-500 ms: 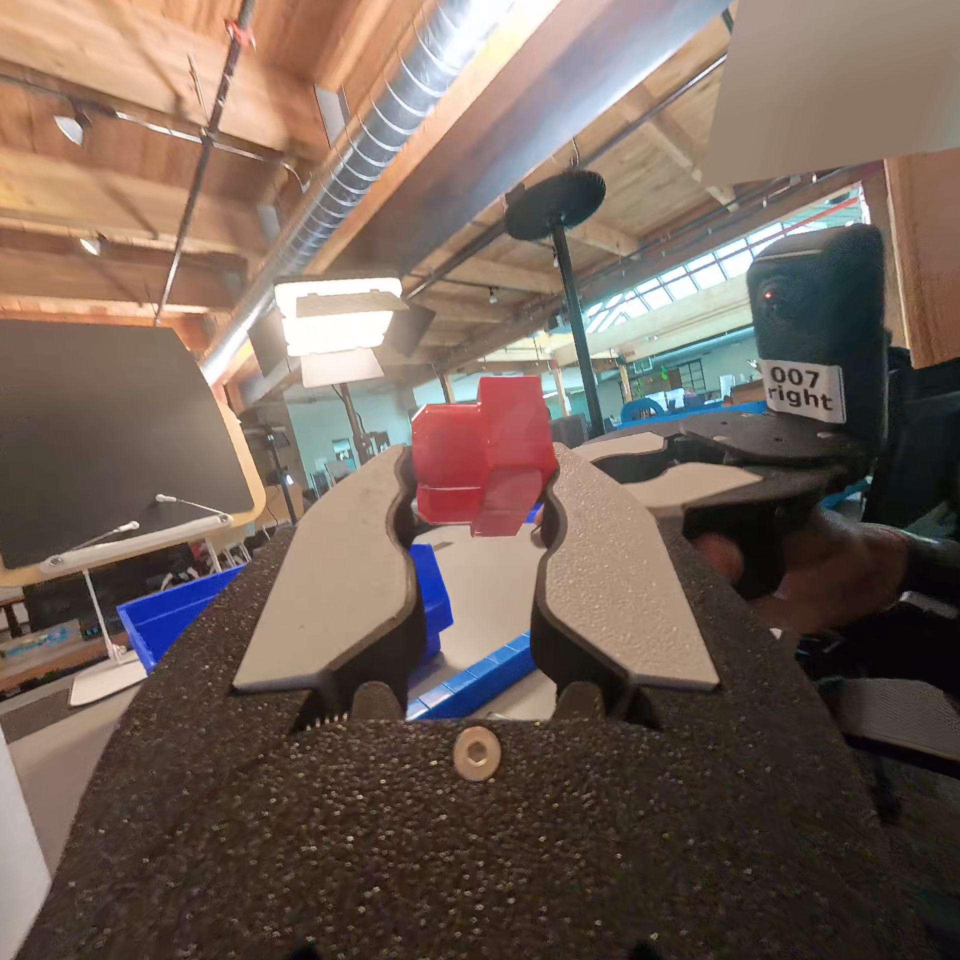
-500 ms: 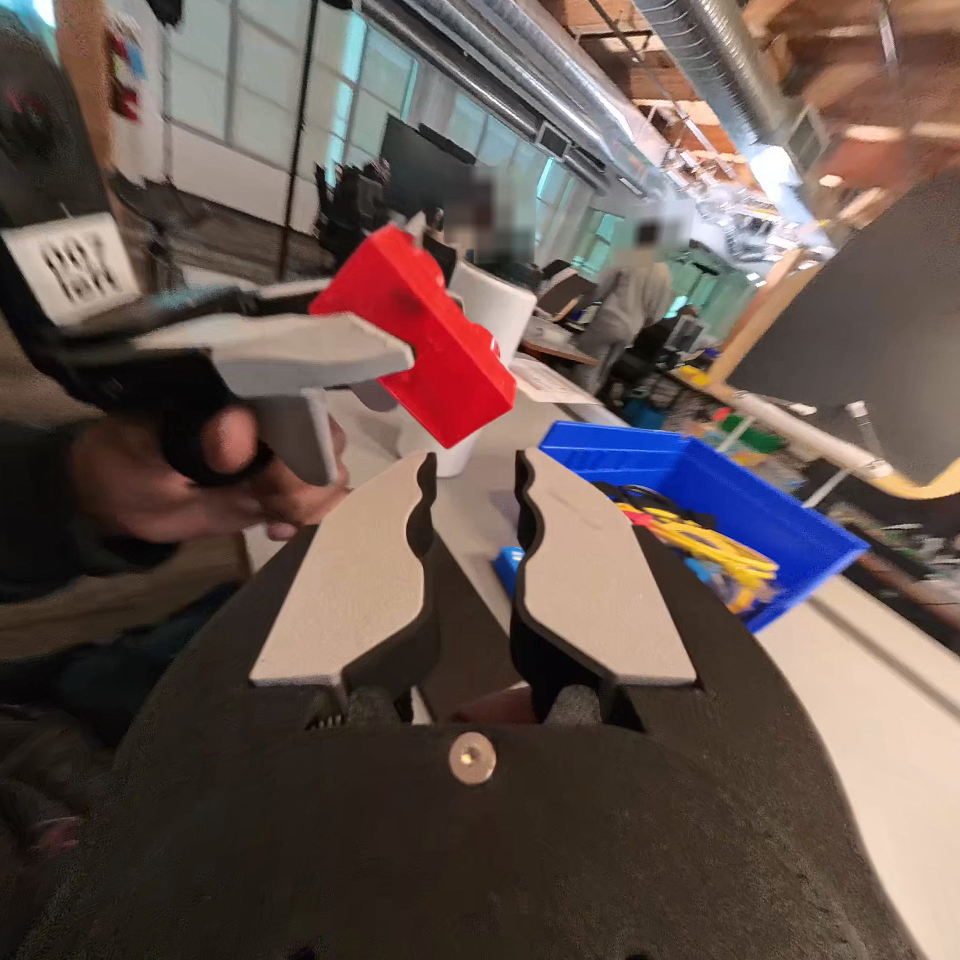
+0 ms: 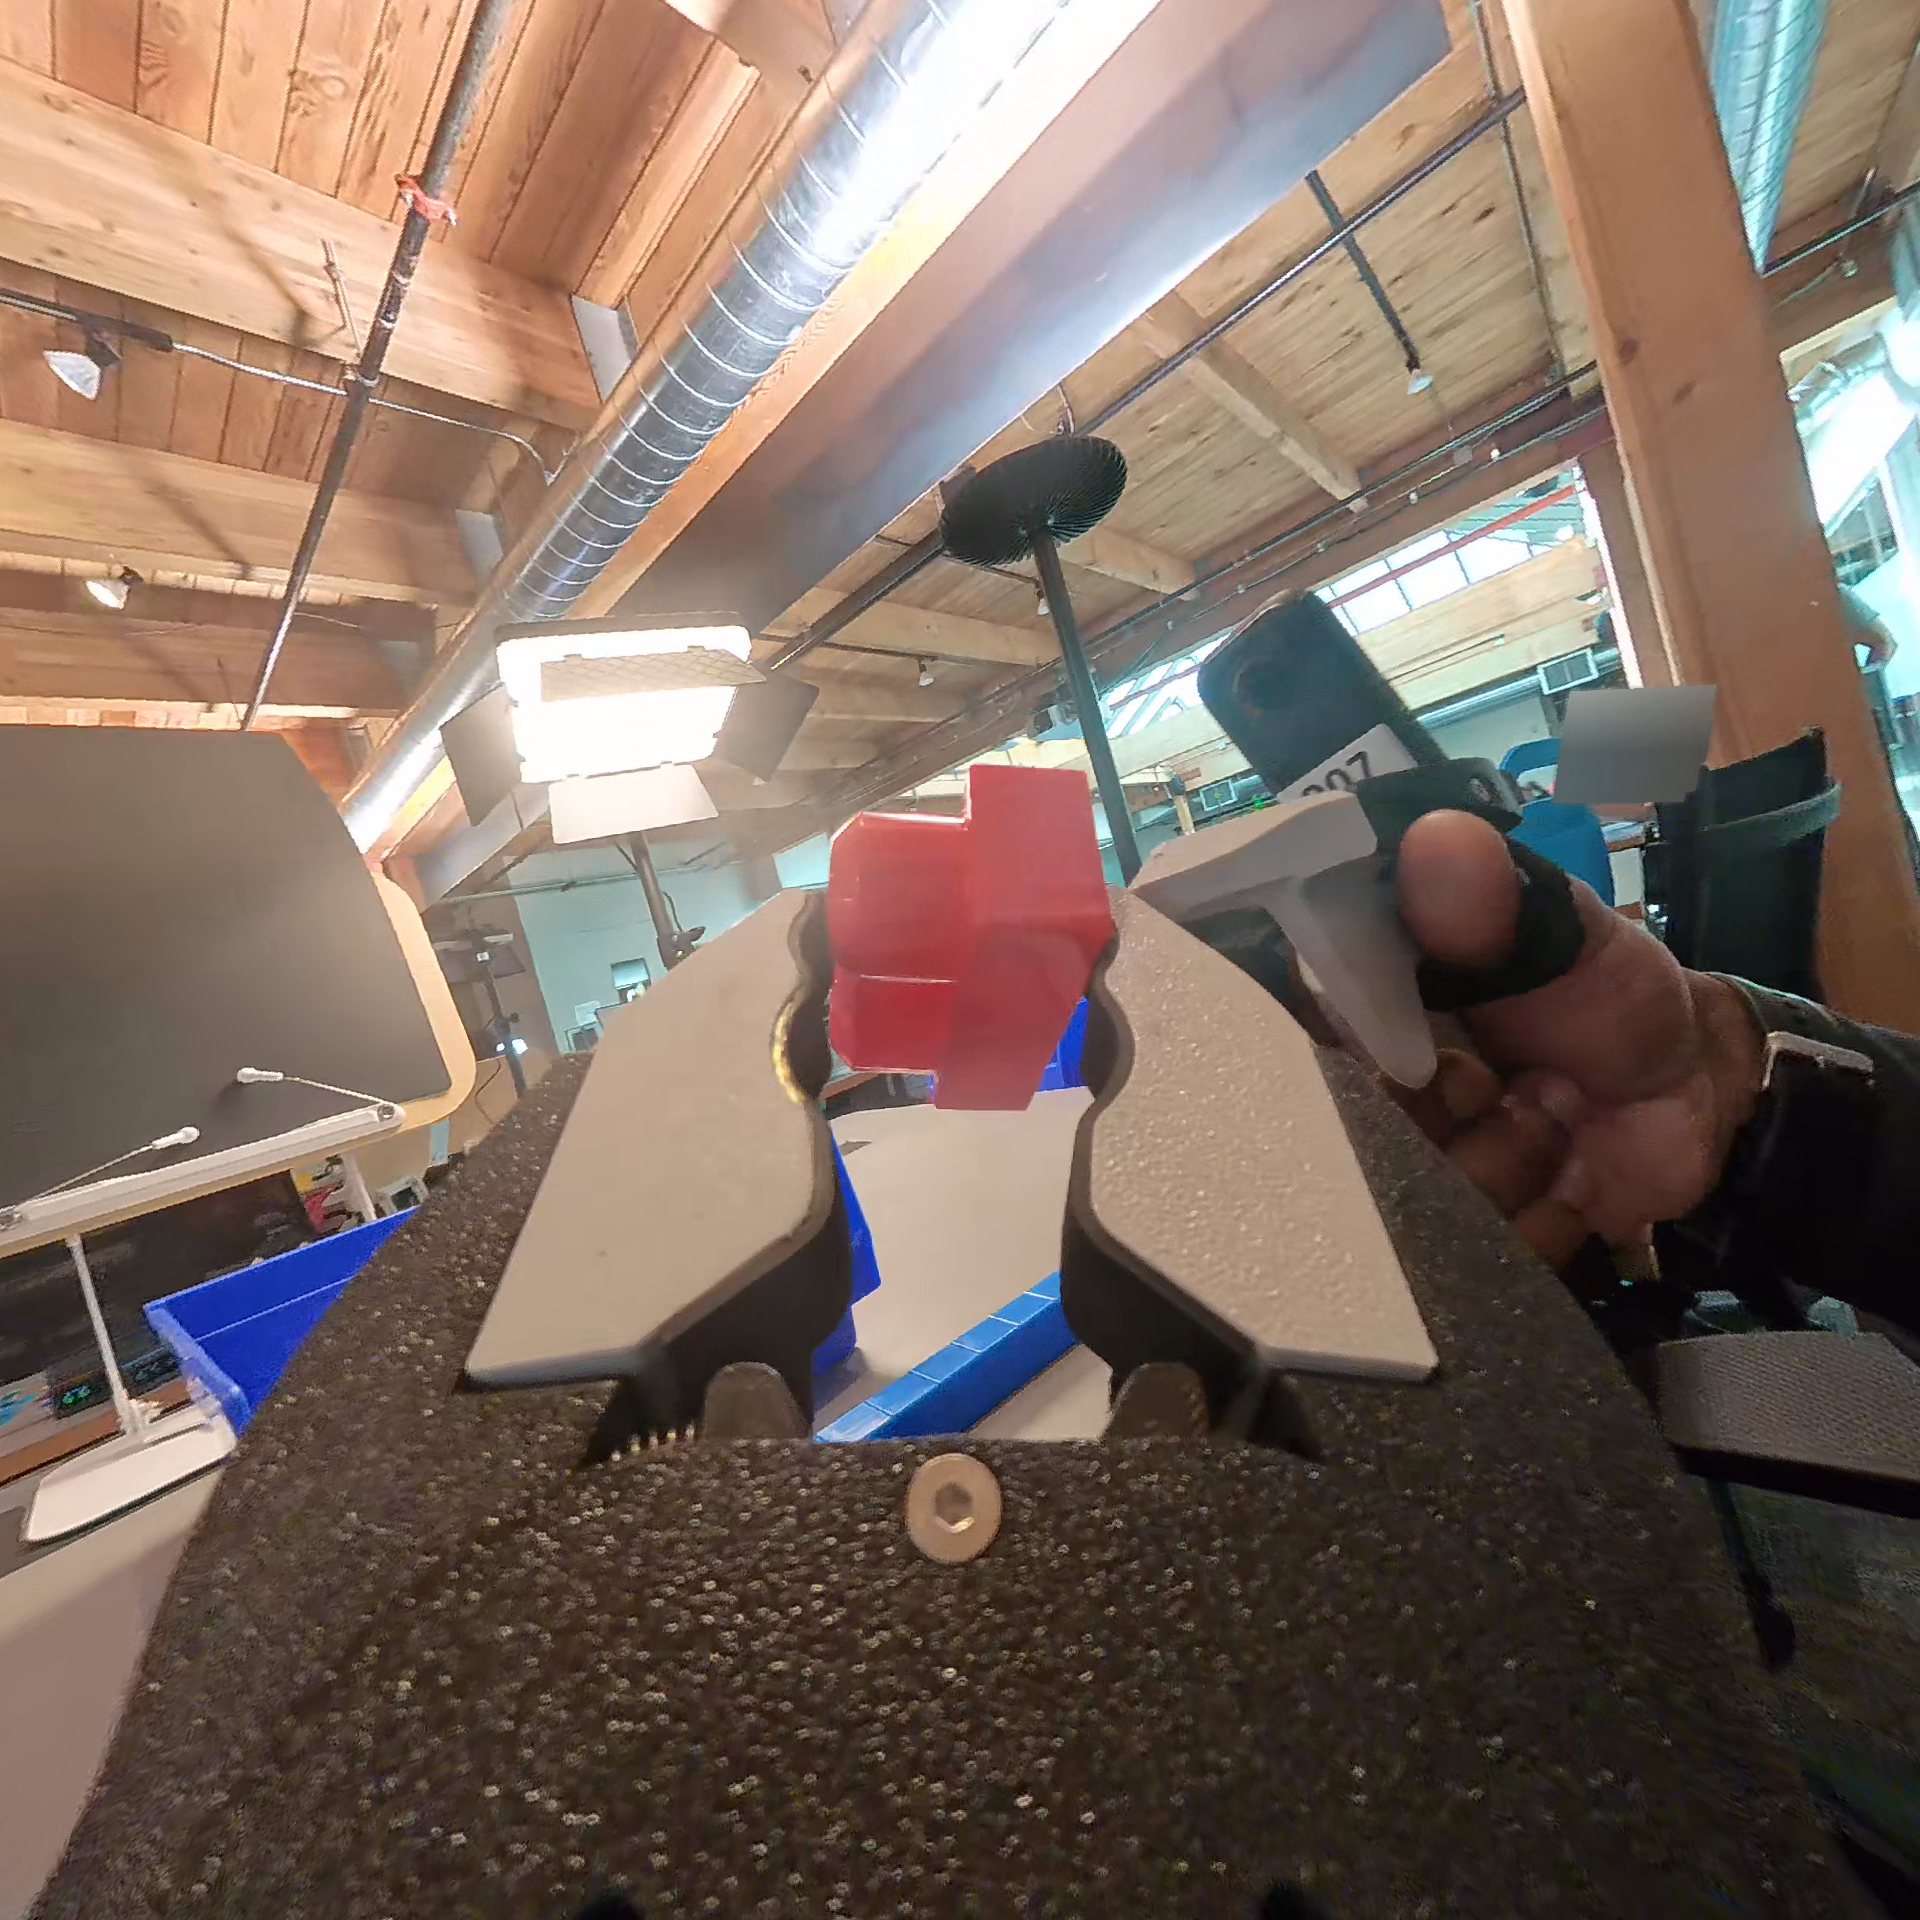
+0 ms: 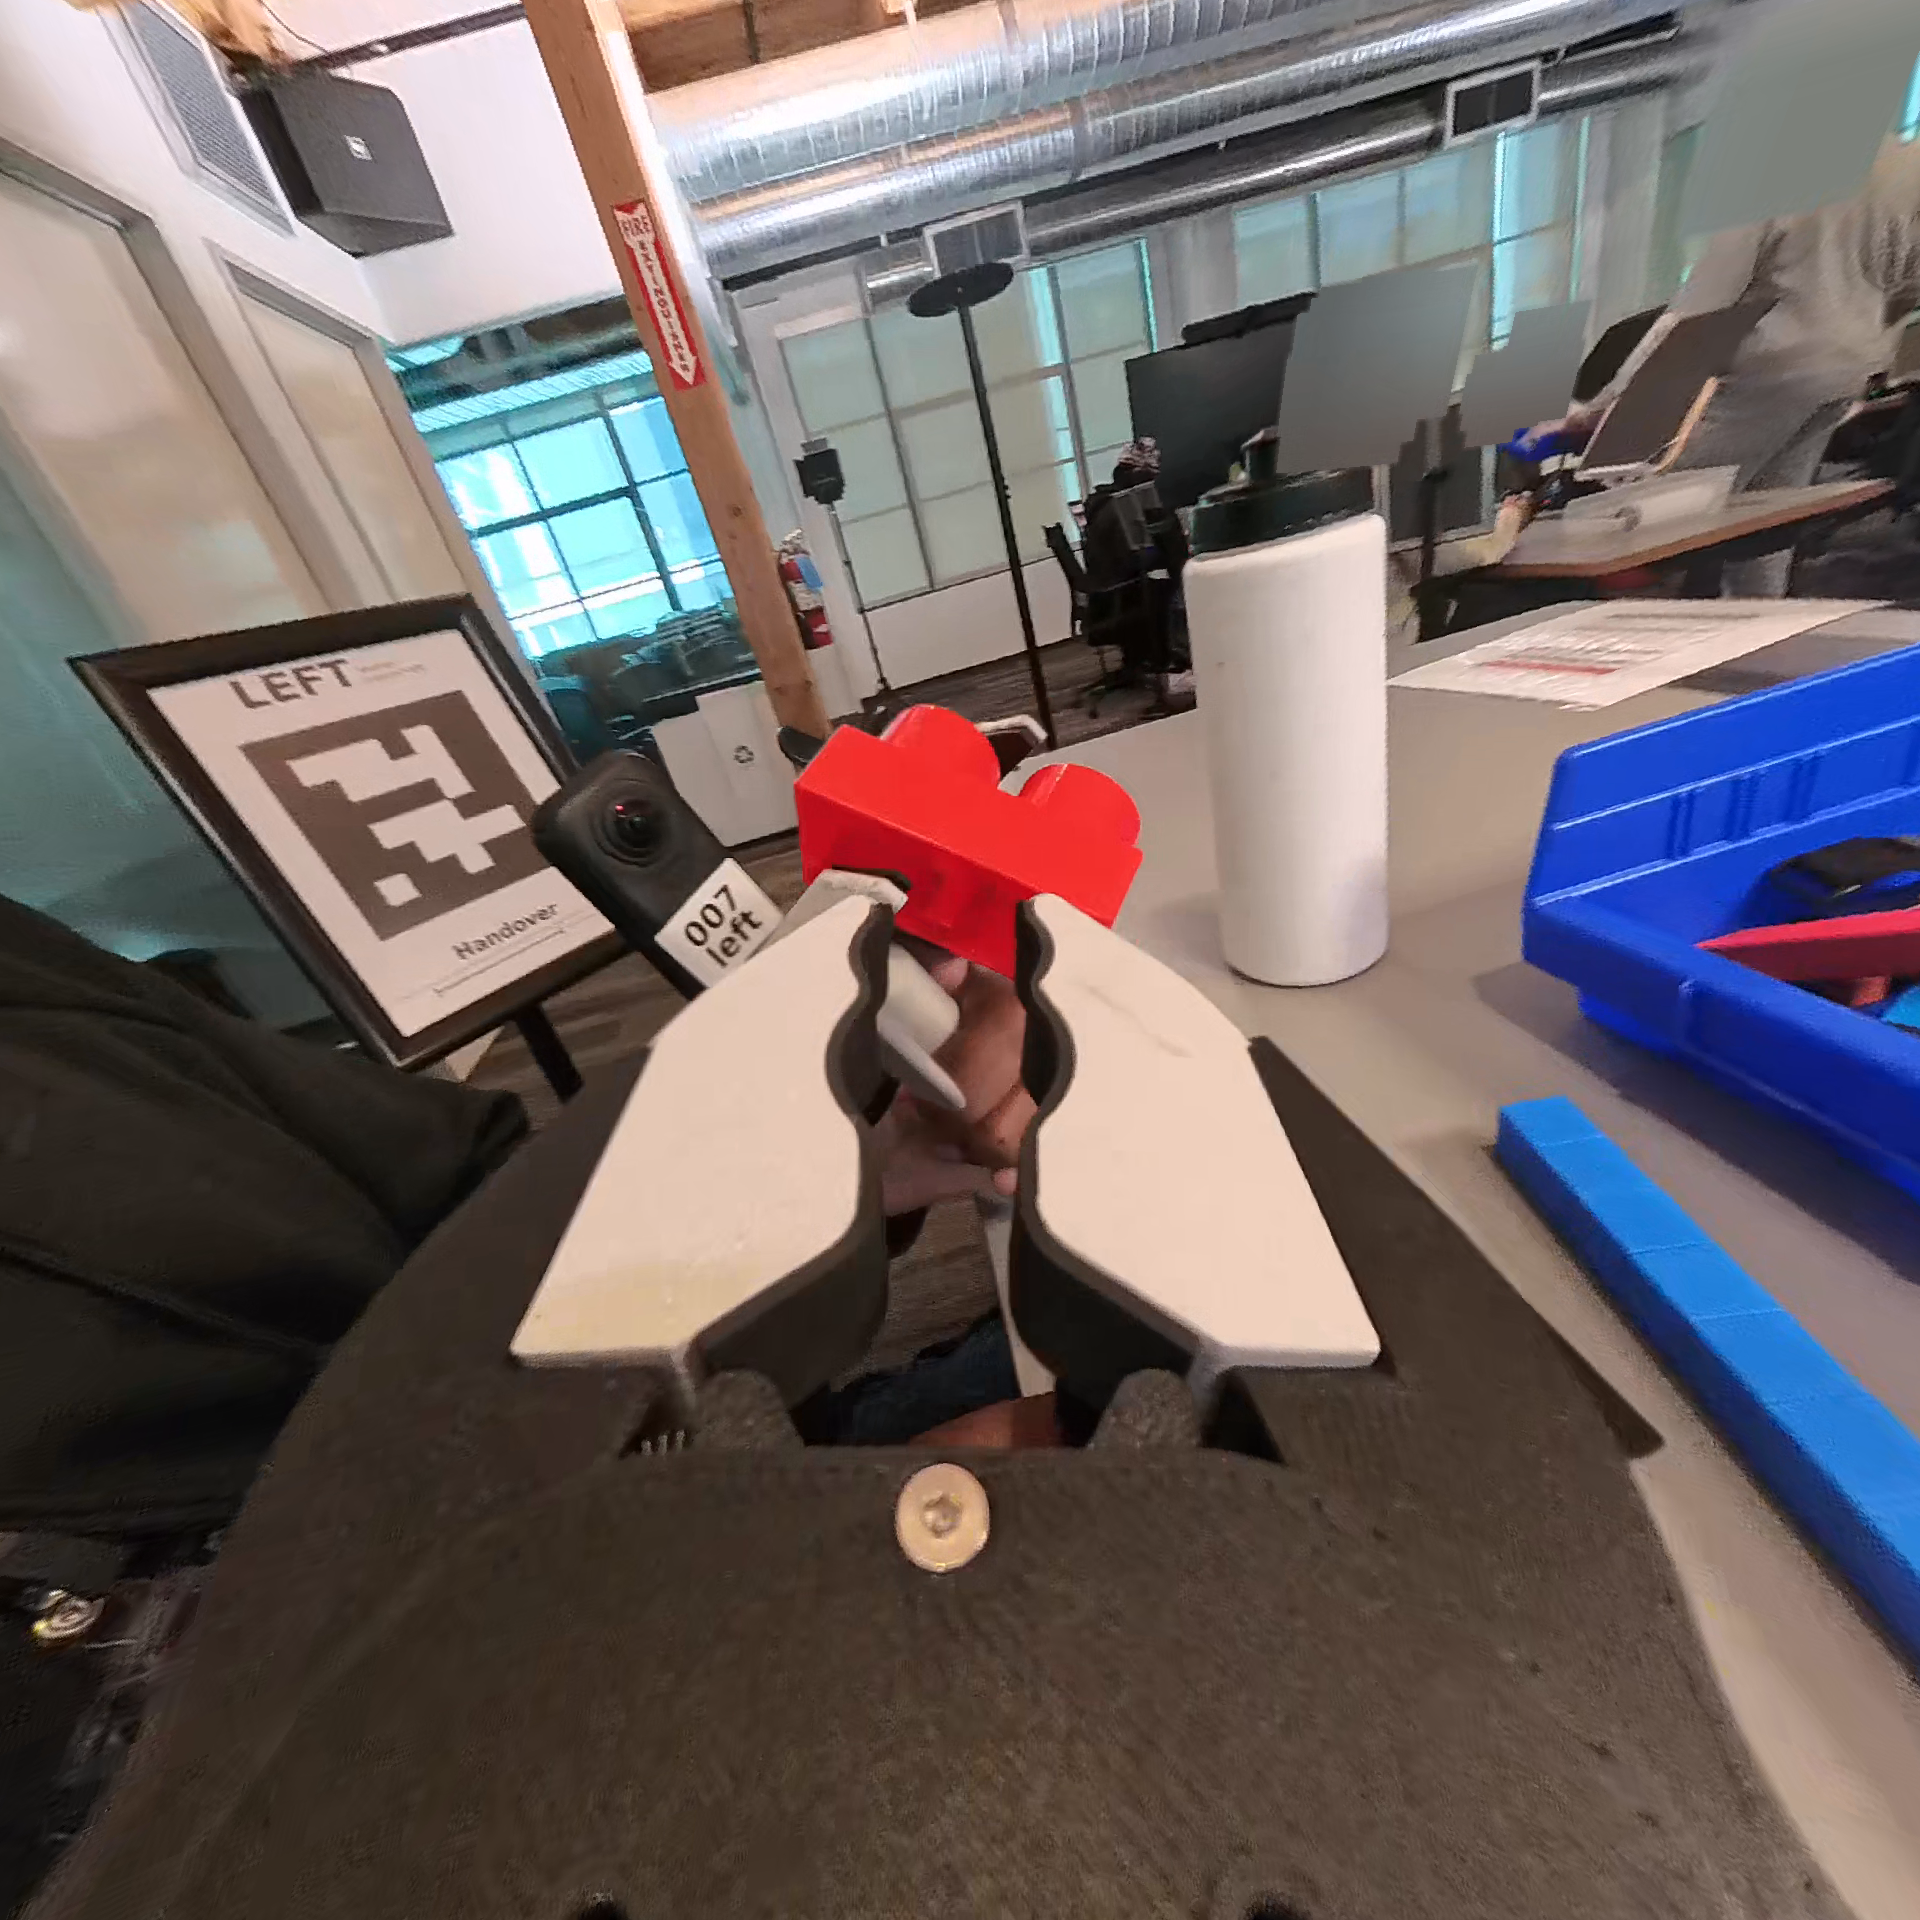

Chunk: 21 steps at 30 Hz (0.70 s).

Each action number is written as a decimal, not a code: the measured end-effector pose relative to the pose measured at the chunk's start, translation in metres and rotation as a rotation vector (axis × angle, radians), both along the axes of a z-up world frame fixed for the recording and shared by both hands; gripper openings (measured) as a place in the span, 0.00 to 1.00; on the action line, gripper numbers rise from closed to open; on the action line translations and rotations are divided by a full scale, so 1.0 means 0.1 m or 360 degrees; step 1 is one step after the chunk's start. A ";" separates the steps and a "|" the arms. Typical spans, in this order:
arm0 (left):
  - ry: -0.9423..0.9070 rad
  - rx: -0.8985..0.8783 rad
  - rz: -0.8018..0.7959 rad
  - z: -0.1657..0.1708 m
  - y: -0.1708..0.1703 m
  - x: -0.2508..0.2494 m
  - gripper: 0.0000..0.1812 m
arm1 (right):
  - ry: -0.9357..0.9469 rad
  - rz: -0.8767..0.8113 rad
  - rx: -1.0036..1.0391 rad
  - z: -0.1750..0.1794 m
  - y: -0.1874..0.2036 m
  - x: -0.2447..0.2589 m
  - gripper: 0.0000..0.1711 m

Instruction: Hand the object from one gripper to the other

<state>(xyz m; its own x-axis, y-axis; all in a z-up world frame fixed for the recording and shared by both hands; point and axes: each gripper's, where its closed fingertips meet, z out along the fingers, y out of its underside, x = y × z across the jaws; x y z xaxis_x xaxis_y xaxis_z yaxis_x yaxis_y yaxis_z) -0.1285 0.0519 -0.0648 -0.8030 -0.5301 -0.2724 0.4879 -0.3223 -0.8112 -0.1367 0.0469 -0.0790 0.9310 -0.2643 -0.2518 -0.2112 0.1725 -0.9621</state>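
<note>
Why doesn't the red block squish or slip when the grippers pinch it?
The red block looks like hard moulded plastic with crisp edges, so it probably stays stiff. Its flat sides sit squarely between the left gripper fingers, which likely stops it slipping. It seems light, since the fingertips alone hold it up in the air while the right gripper closes in.
</note>
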 end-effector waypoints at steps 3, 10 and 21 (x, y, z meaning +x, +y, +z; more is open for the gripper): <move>0.0004 0.0009 -0.0004 -0.01 0.00 0.01 0.26 | 0.0088 0.0042 0.0008 -0.03 0.01 0.01 0.14; 0.0143 -0.0145 -0.0127 0.04 0.02 0.00 0.25 | 0.0196 0.0130 0.0023 -0.08 0.08 -0.03 0.15; 0.0447 -0.0352 -0.0327 -0.03 0.00 0.09 0.26 | 0.0134 -0.0187 0.0035 -0.02 0.06 0.11 0.07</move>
<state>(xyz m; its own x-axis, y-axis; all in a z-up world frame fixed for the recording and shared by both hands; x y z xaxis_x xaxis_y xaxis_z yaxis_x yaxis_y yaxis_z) -0.1195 0.0522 -0.0676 -0.9252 -0.3721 0.0748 0.1648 -0.5714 -0.8040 -0.1252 0.0528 -0.0813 0.8691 -0.3640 -0.3348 -0.2682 0.2218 -0.9375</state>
